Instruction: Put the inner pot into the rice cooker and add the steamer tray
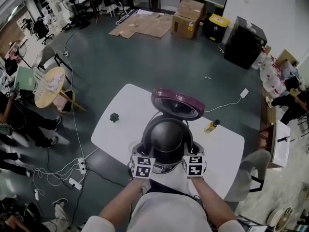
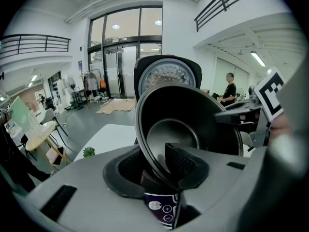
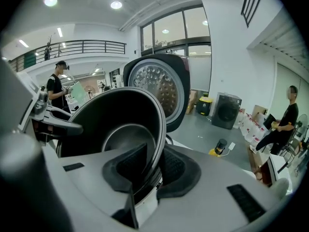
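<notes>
Rim is the hold: left tool point(image 1: 144, 154) and right tool point(image 1: 193, 153) clamp opposite sides of the inner pot point(image 1: 166, 137), stiff, smooth, probably slippery, over the open rice cooker point(image 1: 177, 105) on the desk point(image 1: 120, 132).

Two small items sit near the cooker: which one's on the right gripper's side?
The yellow-and-black one, next to the white cable. The small green one sits on the left part of the table.

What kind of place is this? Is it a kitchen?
Probably not: it looks like a big workshop or lab hall. The white table stands on a wide grey floor, with cardboard boxes, trailing power strips and a balcony railing overhead.
</notes>
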Tool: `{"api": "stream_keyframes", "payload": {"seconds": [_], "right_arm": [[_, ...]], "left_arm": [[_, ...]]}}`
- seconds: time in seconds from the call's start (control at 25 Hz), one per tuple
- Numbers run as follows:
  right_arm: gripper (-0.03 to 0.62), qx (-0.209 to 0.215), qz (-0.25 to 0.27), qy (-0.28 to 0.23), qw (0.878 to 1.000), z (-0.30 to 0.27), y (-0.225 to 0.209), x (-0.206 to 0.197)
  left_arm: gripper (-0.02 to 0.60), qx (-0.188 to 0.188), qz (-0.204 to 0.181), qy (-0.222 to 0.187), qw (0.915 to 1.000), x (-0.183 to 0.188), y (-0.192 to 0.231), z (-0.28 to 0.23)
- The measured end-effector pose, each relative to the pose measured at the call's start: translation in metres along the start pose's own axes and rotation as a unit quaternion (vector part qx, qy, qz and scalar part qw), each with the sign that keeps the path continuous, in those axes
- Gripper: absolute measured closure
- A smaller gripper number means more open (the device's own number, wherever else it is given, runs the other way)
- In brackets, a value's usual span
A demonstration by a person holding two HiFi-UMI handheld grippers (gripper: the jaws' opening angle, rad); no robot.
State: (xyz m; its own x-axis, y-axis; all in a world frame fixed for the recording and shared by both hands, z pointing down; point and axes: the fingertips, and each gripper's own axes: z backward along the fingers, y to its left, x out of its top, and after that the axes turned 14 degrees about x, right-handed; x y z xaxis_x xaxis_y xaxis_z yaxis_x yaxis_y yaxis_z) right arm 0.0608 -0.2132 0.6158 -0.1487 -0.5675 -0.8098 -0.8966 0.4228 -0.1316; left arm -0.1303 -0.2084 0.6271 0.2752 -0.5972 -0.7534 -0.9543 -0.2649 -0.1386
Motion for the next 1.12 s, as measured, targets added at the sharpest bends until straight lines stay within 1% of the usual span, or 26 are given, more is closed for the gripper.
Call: {"api": "stream_keyframes", "payload": {"seconds": [0.28,0.48,0.76,0.92,1.12], "right_arm": [[0.495,0.002,-0.004,0.04,0.999,-0.026,0.0,-0.018],[0.487,0.006,-0.015,0.073,0.997,-0.041,0.0,-0.028],[0.484,-0.002,-0.036,0.09,0.995,-0.05,-0.004,-0.045],[0.482,-0.011,-0.033,0.097,0.995,-0.057,-0.007,-0.048],[0.479,-0.012,-0.034,0.111,0.993,-0.063,-0.008,-0.057]], "left_arm": [[0.43,-0.007,-0.052,0.025,0.9983,-0.011,0.006,-0.028],[0.422,-0.021,-0.079,0.05,0.9954,-0.018,0.008,-0.046],[0.415,-0.035,-0.116,0.068,0.9902,-0.024,0.005,-0.062],[0.408,-0.039,-0.13,0.079,0.9876,-0.031,0.004,-0.072],[0.397,-0.035,-0.158,0.099,0.9818,-0.041,0.003,-0.084]]}}
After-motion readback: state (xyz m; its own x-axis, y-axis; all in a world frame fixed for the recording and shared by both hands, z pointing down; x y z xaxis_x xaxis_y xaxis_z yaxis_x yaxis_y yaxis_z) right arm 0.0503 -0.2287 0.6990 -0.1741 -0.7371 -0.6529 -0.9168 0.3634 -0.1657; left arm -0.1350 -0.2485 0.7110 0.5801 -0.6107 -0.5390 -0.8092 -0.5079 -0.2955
